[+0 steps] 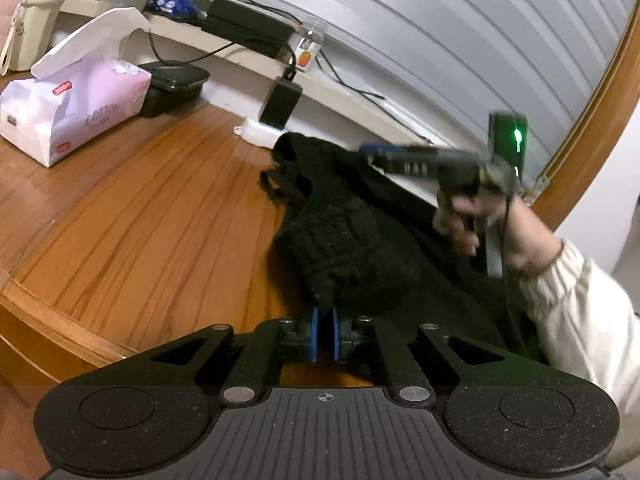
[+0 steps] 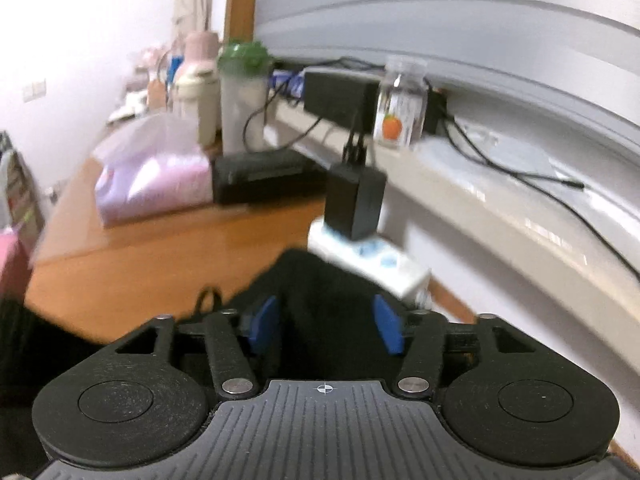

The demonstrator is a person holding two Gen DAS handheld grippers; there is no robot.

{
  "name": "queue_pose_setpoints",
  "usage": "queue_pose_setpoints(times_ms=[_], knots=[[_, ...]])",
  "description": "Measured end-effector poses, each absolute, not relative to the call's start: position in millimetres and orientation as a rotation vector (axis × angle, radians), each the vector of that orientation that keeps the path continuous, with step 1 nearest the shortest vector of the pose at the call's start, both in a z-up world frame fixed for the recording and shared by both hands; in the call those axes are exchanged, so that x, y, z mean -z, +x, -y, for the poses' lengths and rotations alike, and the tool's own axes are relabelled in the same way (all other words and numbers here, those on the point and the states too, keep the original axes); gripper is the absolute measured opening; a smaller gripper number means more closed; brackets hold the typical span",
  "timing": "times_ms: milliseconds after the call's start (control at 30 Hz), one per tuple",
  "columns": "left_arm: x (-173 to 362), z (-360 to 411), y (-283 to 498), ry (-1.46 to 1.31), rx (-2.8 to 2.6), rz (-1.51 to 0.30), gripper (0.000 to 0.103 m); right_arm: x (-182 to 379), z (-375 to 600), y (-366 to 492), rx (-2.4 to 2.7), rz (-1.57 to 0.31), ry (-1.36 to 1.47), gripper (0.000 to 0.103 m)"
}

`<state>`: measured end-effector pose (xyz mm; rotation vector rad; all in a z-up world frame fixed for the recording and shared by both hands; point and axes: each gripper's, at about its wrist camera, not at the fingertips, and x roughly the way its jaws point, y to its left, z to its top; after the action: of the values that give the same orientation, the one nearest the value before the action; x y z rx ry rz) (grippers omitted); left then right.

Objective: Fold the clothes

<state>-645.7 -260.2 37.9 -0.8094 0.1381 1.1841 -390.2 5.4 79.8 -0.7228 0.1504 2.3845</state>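
A black knitted garment [image 1: 360,236] lies bunched on the wooden worktop [image 1: 140,208] near a white power strip [image 2: 372,264], one edge pinched in the clenched left gripper [image 1: 325,334], while the right gripper [image 2: 326,324] hovers spread wide above its far end.

Surface: a wooden table with an orange-brown grain and a raised edge [image 1: 132,216] is carrying everything.
Clothing: a black knitted garment [image 1: 360,240] is lying crumpled on the table's right part, reaching towards the wall.
Tissues: a pink soft pack of cotton tissues with a white sheet sticking up [image 1: 76,108] is sitting at the far left.
Box: a flat black plastic container [image 1: 176,84] is resting just behind the tissues.
Power: a white power strip [image 1: 260,134] is lying against the wall, with a black adapter [image 1: 280,104] plugged in.
Bottle: a cream flask with a strap [image 1: 36,20] is standing at the far-left corner.
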Motion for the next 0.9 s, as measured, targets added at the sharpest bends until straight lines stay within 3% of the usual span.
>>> queue_pose_setpoints(times_ms=[133,267,300,367,400,700,900], knots=[[-34.5,259.4,-651.3,-0.825,-1.167,-0.077,0.034,-74.7,-39.3,-403.8,-2.386,-0.136,-0.808,0.063],[-30.2,251.4,-650.2,-0.835,-1.148,-0.065,0.034,-58.4,-63.0,-408.6,-2.437,-0.228,-0.916,0.06],[-29.0,249.3,-647.8,-0.83,-1.15,-0.077,0.031,-57.2,-63.7,-406.6,-2.443,-0.232,-0.921,0.055],[-27.9,248.1,-645.1,-0.819,-1.156,-0.088,0.014,-56.2,-63.5,-402.6,-2.455,-0.23,-0.936,0.018],[-28.2,249.5,-645.0,-0.813,-1.159,-0.086,0.011,-56.2,-62.7,-400.7,-2.461,-0.224,-0.945,0.013],[-45.9,271.0,-660.3,-0.819,-1.205,-0.046,0.005,-114.3,-43.9,-368.6,-2.314,0.065,-0.621,0.008],[-74.2,279.6,-682.2,-0.791,-1.326,-0.236,0.005,-124.4,-27.4,-387.3,-2.294,0.248,-0.624,0.007]])
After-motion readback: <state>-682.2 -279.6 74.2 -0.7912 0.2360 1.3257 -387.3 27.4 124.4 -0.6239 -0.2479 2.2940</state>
